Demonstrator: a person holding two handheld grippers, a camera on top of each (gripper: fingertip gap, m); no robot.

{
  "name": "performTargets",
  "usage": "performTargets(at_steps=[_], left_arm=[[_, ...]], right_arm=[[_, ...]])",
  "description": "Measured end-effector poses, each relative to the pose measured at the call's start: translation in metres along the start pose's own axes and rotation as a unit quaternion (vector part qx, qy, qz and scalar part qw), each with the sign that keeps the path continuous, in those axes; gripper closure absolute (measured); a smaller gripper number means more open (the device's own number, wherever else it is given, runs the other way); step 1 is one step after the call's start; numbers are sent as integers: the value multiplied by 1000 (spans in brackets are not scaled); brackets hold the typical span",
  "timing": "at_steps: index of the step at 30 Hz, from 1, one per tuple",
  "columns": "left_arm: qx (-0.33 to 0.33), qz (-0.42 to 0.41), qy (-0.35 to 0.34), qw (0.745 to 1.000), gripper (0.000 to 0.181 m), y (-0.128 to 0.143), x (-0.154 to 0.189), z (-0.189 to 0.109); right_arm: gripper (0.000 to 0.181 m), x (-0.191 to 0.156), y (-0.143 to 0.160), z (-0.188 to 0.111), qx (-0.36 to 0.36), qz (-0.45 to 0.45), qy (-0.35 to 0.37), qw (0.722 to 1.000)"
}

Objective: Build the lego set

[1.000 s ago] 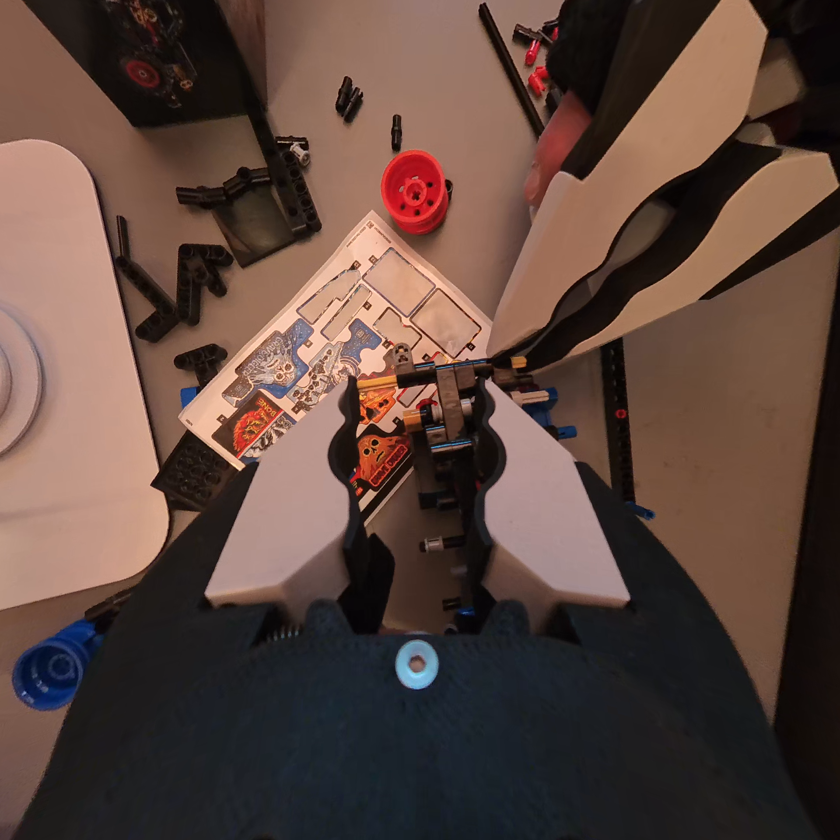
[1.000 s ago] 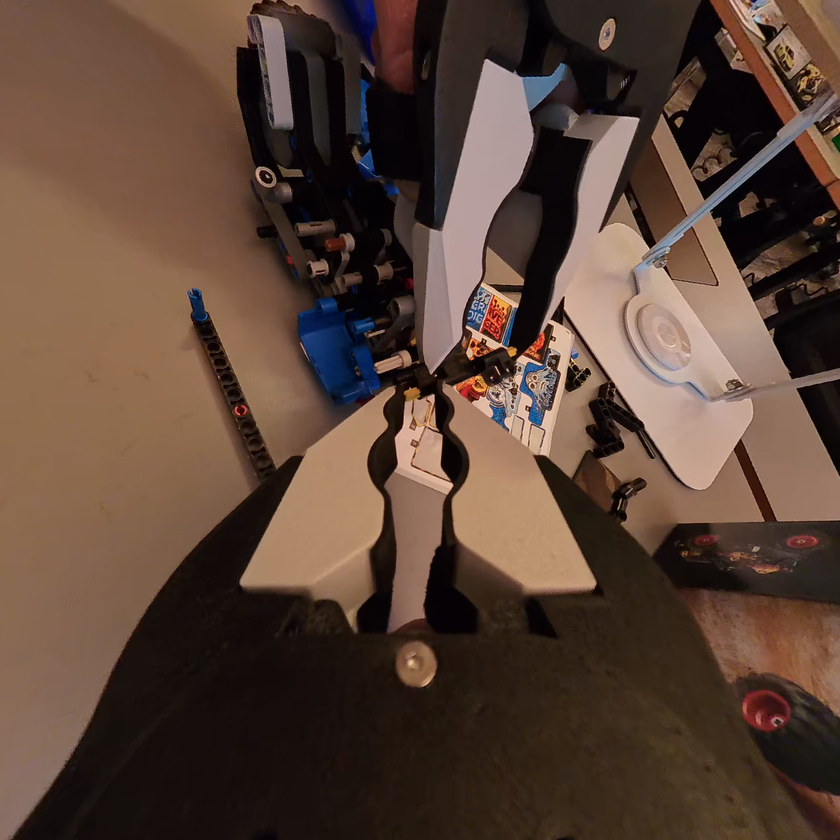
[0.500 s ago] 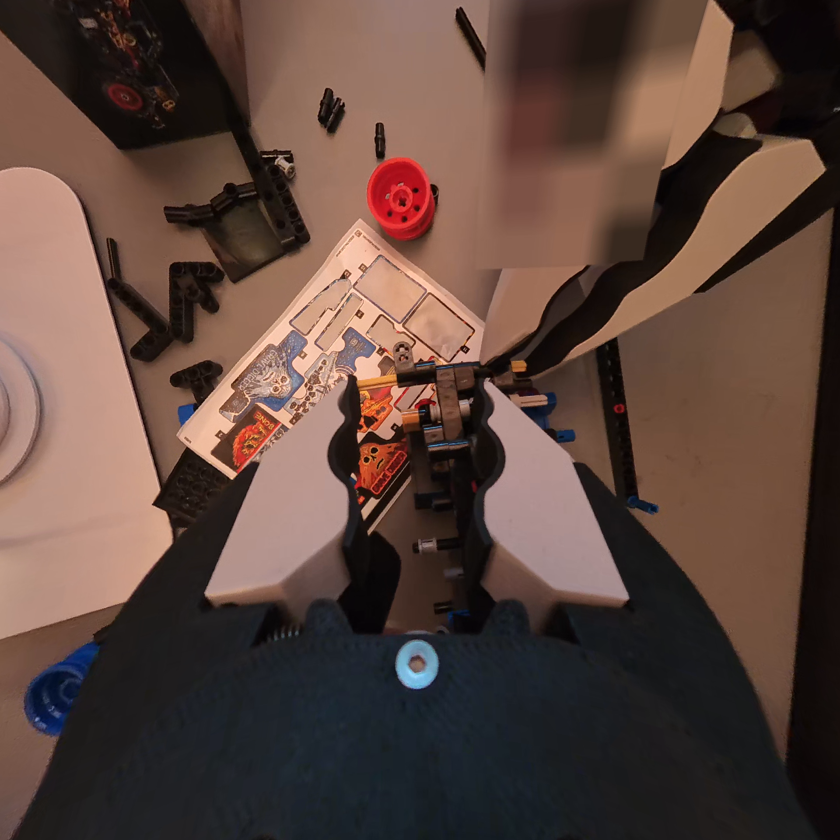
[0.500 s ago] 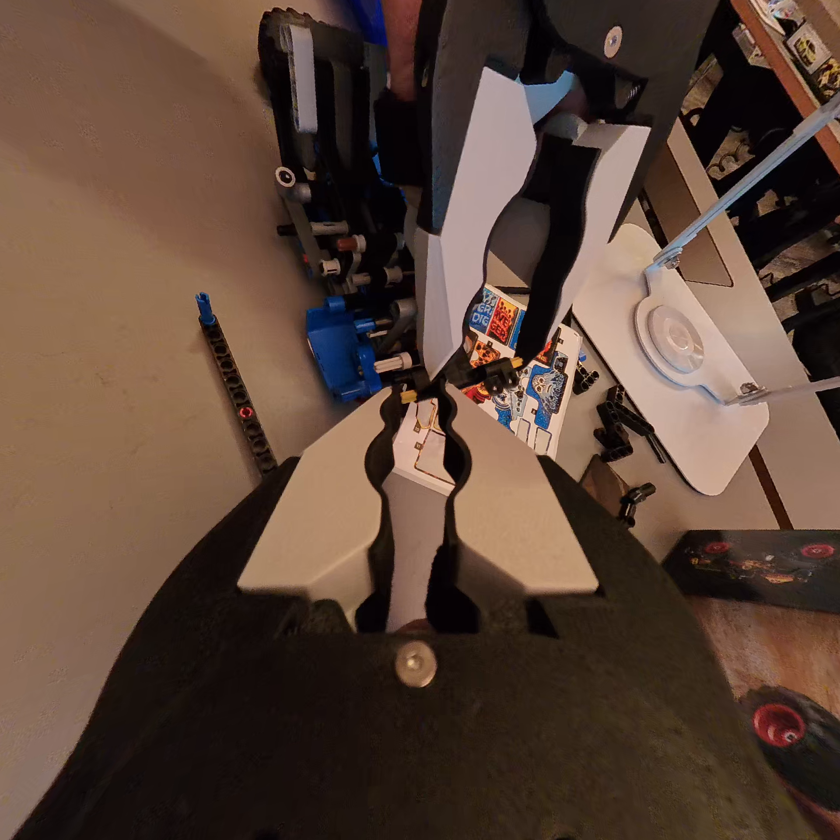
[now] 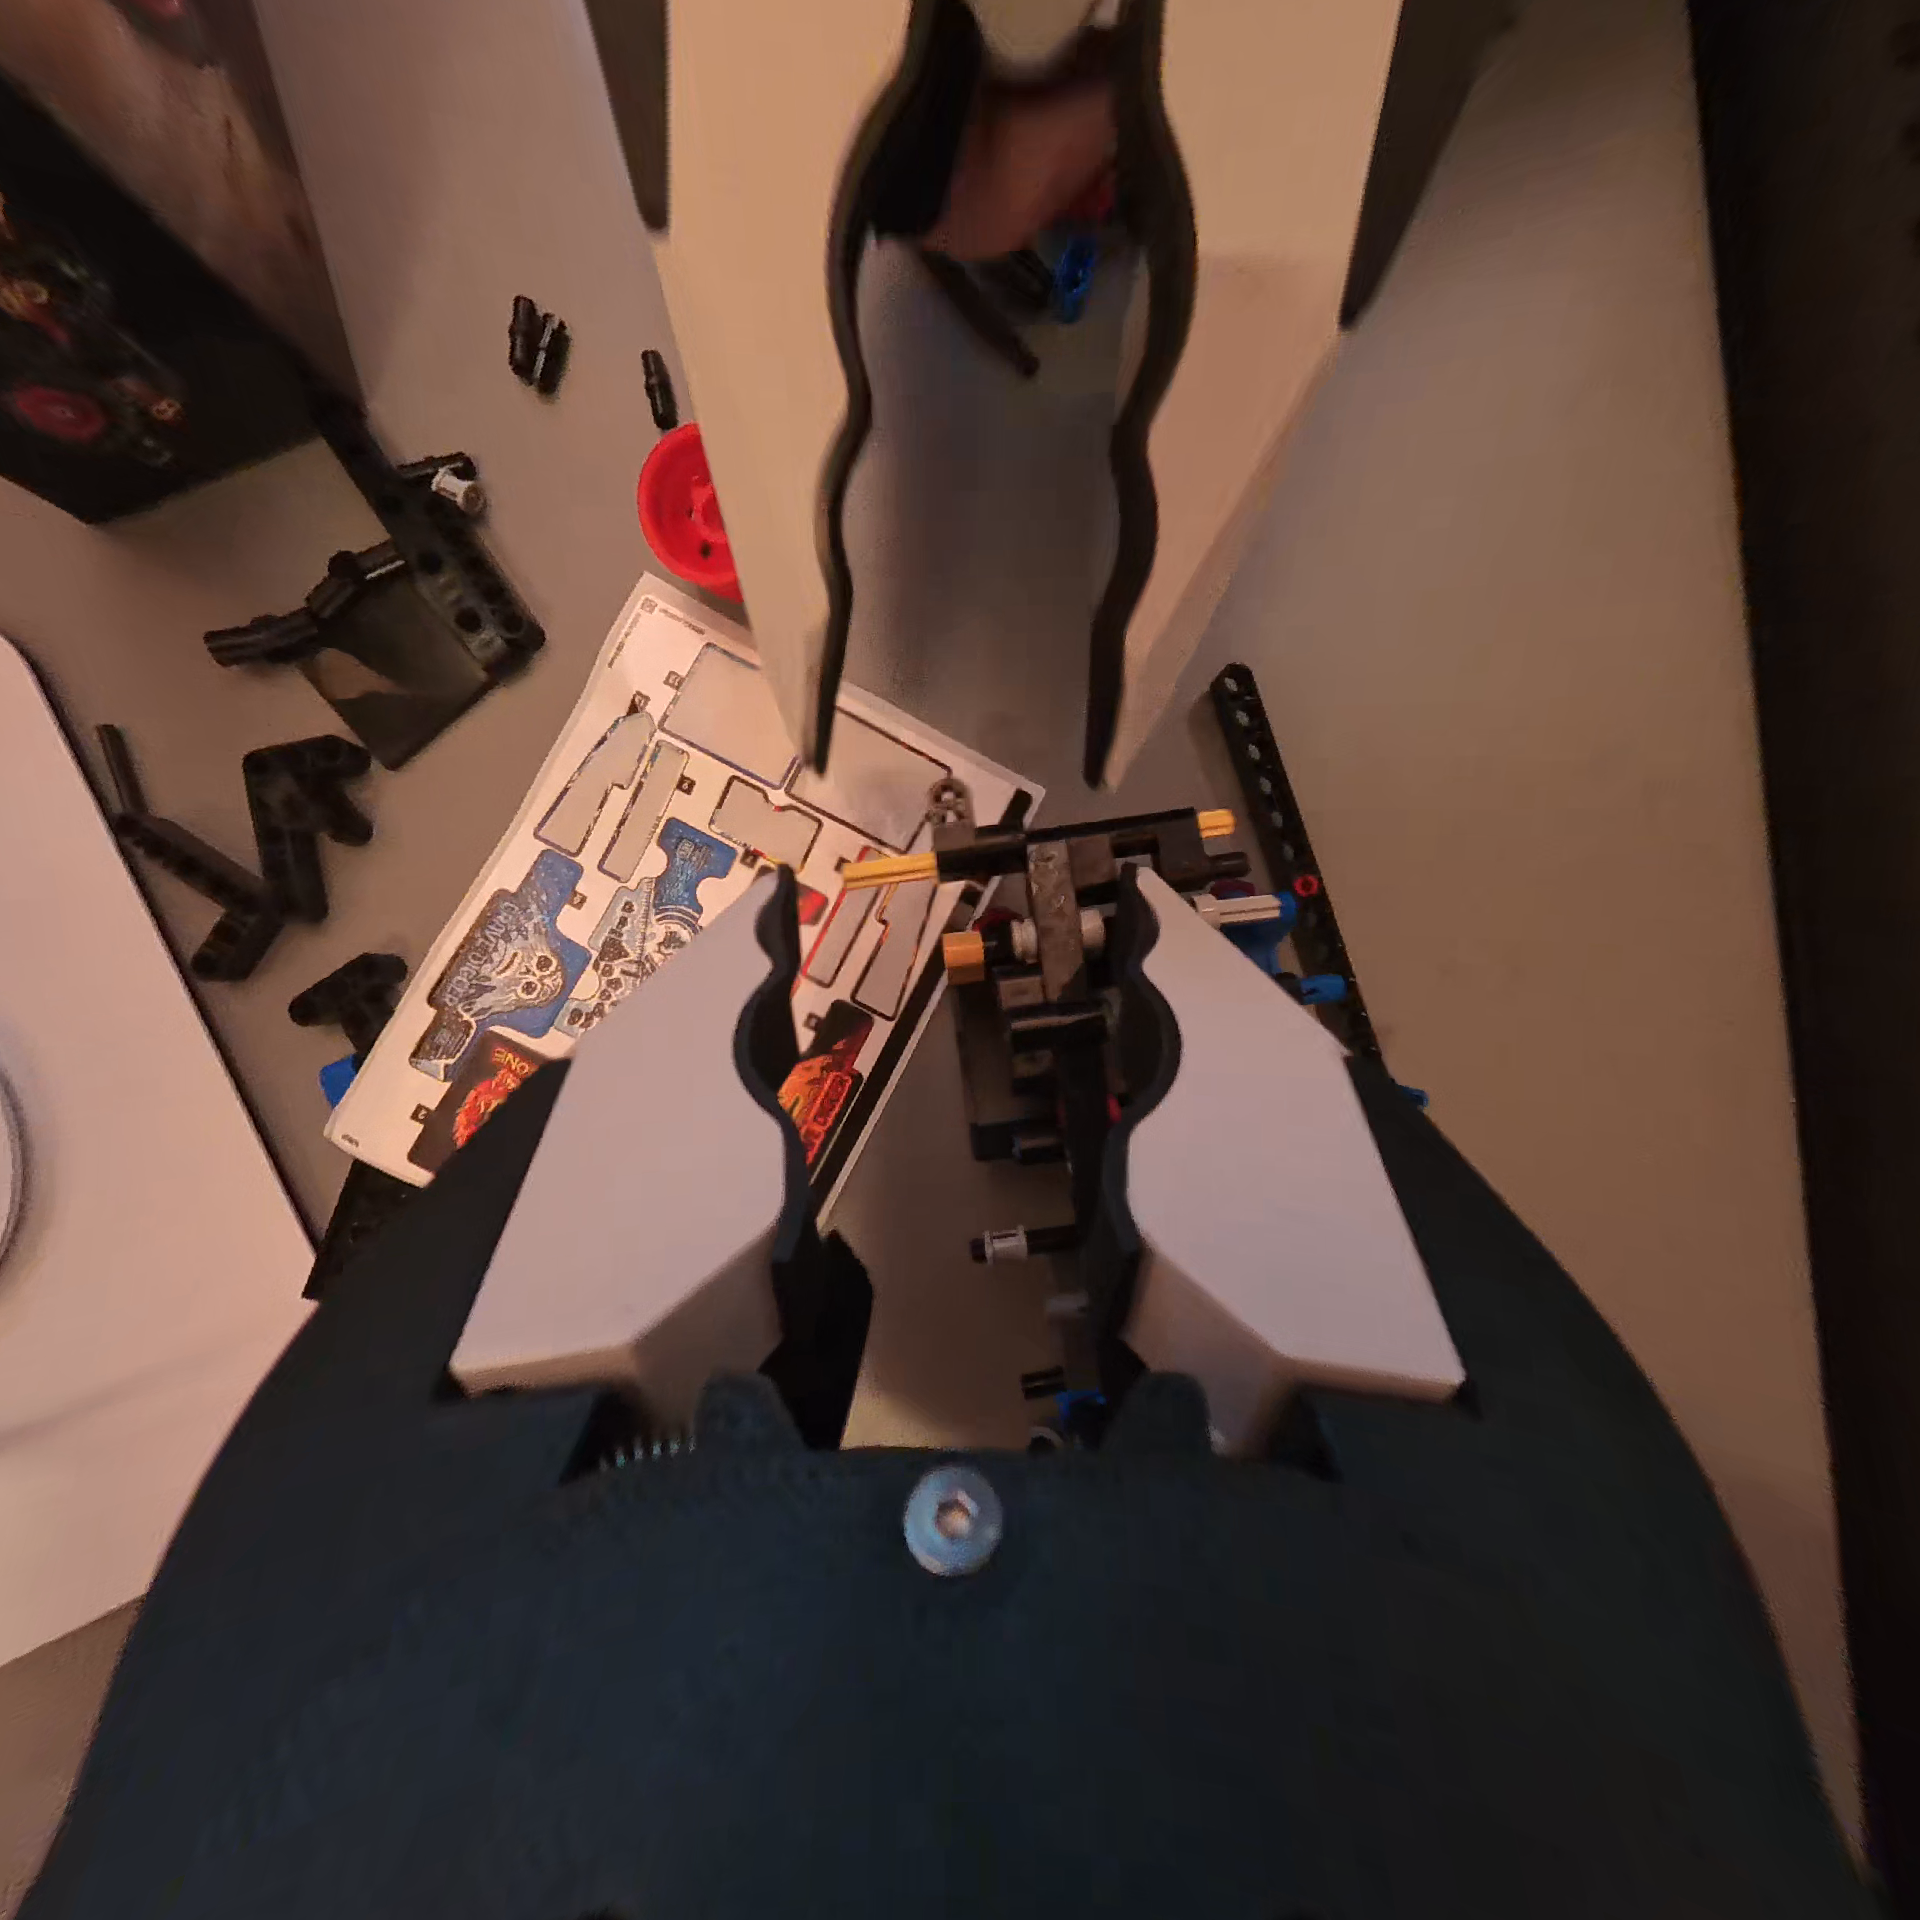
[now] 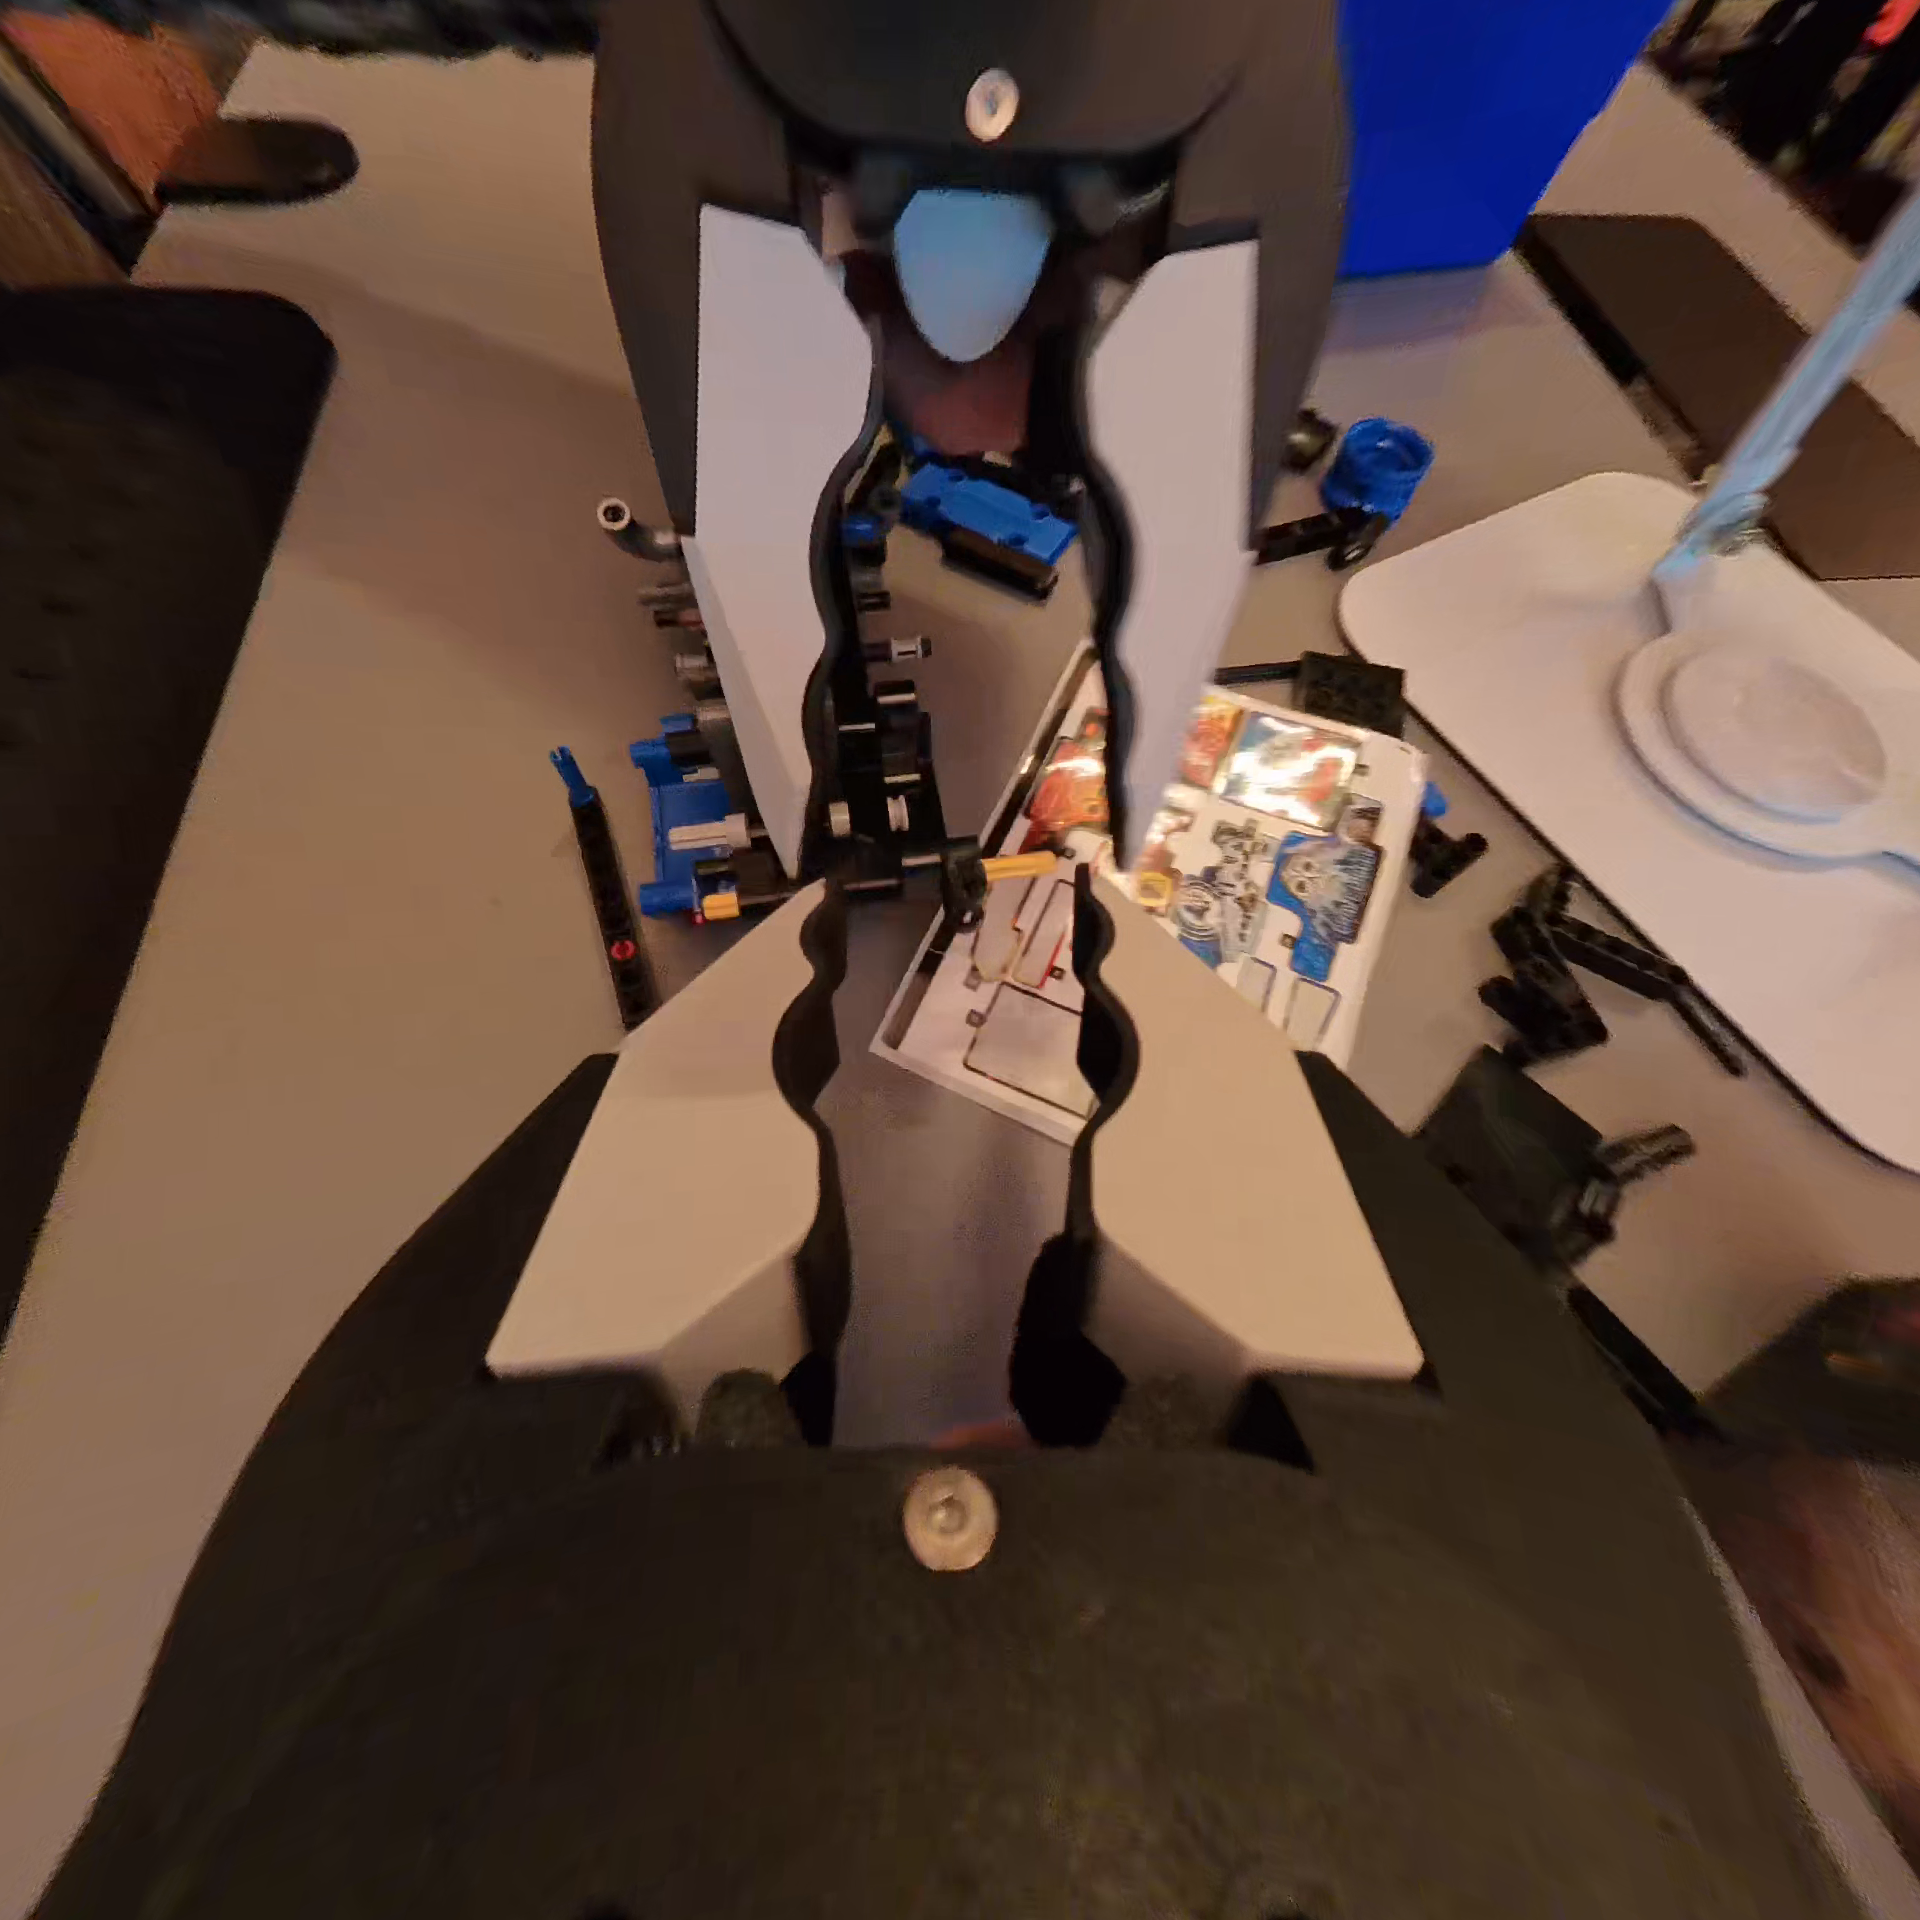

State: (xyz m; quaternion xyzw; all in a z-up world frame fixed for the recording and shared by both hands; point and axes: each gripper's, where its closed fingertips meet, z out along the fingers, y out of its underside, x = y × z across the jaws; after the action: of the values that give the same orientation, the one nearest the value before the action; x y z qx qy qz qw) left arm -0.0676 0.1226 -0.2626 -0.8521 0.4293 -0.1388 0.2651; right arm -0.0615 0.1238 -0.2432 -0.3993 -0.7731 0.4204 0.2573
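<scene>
Plastic, paper and matt print

The sticker sheet [image 5: 675, 883] is glossy paper; the red wheel hub [image 5: 686, 514] at its 12 o'clock and the black chassis assembly [image 5: 1039, 997] are smooth plastic; the left gripper [image 5: 956, 894] body is rough matt black with a metal screw [image 5: 953, 1522].

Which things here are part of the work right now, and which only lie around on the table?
In use:
- black assembly with yellow axle
- left gripper, open beside the assembly
- right gripper, open

Lying about:
- sticker sheet
- red wheel hub
- long black beam
- set box
</scene>
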Motion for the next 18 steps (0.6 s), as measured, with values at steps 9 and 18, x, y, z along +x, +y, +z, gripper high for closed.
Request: performTargets(at_steps=[9, 18], left_arm=[[-1, 6, -14, 1000, 115, 0, 2, -1], [8, 17, -4, 1000, 123, -2, 5, 0]], right_arm=[[131, -11, 0, 13, 4, 41, -94, 995], [132, -9, 2, 16, 10, 51, -117, 992]])
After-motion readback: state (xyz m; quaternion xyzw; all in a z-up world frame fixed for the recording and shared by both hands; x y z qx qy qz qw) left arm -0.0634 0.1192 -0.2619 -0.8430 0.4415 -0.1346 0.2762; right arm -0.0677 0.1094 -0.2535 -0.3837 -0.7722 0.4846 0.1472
